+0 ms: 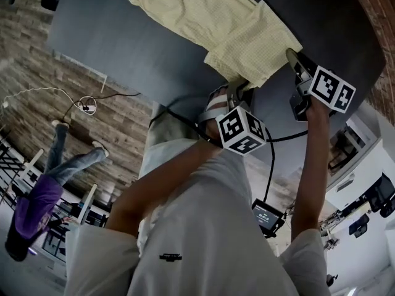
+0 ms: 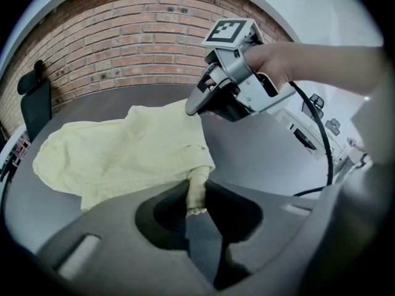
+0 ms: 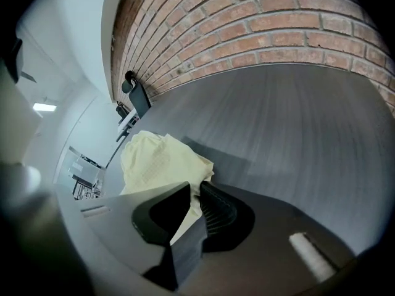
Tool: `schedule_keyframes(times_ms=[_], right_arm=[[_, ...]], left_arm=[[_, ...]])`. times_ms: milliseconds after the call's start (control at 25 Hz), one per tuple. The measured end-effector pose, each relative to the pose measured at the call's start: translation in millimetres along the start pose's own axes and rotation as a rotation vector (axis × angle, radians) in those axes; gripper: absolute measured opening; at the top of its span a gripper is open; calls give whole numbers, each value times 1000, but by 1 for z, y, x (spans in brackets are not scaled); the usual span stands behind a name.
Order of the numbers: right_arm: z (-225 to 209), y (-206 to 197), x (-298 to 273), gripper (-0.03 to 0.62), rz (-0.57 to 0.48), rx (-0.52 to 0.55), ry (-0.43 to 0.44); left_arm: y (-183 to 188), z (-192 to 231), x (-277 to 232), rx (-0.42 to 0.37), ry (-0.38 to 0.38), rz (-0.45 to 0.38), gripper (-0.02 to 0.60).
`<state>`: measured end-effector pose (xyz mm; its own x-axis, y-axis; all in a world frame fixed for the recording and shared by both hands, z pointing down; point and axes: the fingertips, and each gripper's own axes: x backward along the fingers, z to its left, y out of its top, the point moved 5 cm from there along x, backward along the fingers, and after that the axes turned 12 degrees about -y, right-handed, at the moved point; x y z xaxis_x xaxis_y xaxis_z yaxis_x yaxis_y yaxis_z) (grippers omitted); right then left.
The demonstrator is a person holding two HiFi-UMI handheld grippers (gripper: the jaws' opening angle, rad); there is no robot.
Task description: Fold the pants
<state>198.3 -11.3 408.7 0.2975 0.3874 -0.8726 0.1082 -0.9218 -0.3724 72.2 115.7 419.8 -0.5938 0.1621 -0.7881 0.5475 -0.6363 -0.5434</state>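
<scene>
Two tools are gripping the pale yellow pants [image 1: 216, 23], which are lying spread out and rumpled on the dark grey desk [image 1: 111, 42]. The left tool [image 2: 196, 193] is clamping a narrow, bunched strip of cloth at the near corner of the pants, with its jaws pressing on it from both sides. The right tool [image 3: 194, 190] is pinching another part of the same near edge, and the cloth is sitting tight between its jaws. In the left gripper view, the right tool's tip is meeting the pants at their right-hand corner, with a hand [image 2: 271, 57] holding it. A brick wall [image 2: 123, 42] is curving behind the desk.
</scene>
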Motion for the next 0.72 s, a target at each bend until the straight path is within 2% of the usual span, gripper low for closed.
schedule_keyframes(times_ms=[280, 400, 560, 720], right_arm=[[-23, -26, 41, 57, -10, 10, -76], [-30, -31, 53, 57, -12, 35, -113], [-34, -32, 66, 58, -29, 12, -132], [-24, -23, 74, 58, -60, 8, -144]], left_arm=[[2, -50, -3, -10, -117, -12, 83], [5, -65, -3, 27, -183, -31, 81], [12, -69, 3, 95, -262, -58, 81], [20, -63, 17, 97, -296, -84, 81]])
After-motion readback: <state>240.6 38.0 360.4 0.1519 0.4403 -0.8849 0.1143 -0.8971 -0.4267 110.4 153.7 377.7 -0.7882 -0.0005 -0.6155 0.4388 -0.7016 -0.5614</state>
